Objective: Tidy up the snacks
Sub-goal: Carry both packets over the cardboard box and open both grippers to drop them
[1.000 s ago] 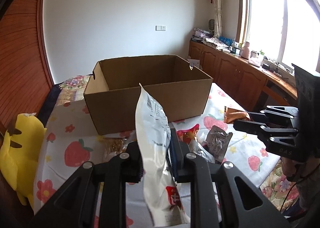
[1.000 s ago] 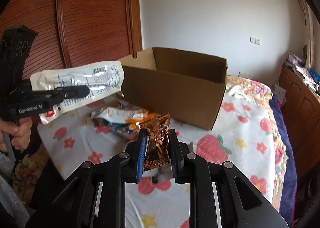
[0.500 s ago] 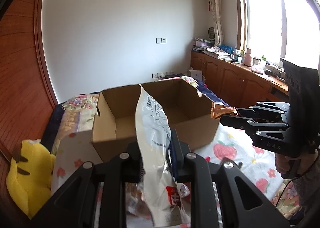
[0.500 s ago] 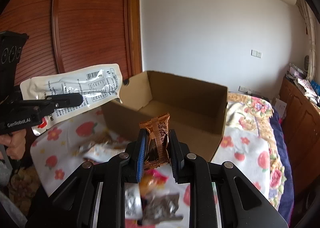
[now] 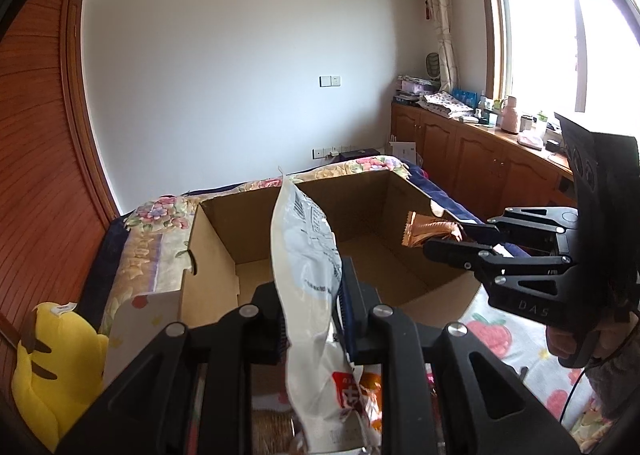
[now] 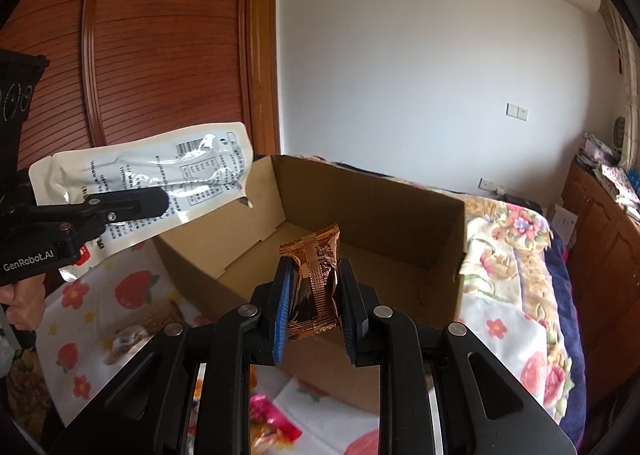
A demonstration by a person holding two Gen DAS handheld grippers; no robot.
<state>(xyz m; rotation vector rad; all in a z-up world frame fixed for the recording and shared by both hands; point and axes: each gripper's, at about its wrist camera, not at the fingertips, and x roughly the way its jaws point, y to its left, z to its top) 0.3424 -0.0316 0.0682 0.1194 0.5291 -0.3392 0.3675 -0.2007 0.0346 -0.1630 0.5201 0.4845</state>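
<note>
The left gripper [image 5: 312, 319] is clamped on a long white snack pouch [image 5: 310, 267], held above the near edge of the open cardboard box [image 6: 400, 223]. The right gripper [image 6: 314, 307] pinches a small copper-foil snack packet [image 6: 316, 279] over the box opening. The box stands on a strawberry-print tablecloth [image 6: 132, 287]. A yellow plush toy [image 5: 52, 367] sits at the left; a pink wrapper [image 6: 276, 419] lies beside the box

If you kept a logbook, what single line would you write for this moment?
left gripper: shut on white pouch | right gripper: shut on copper snack packet | both held over open cardboard box | nothing released yet
</note>
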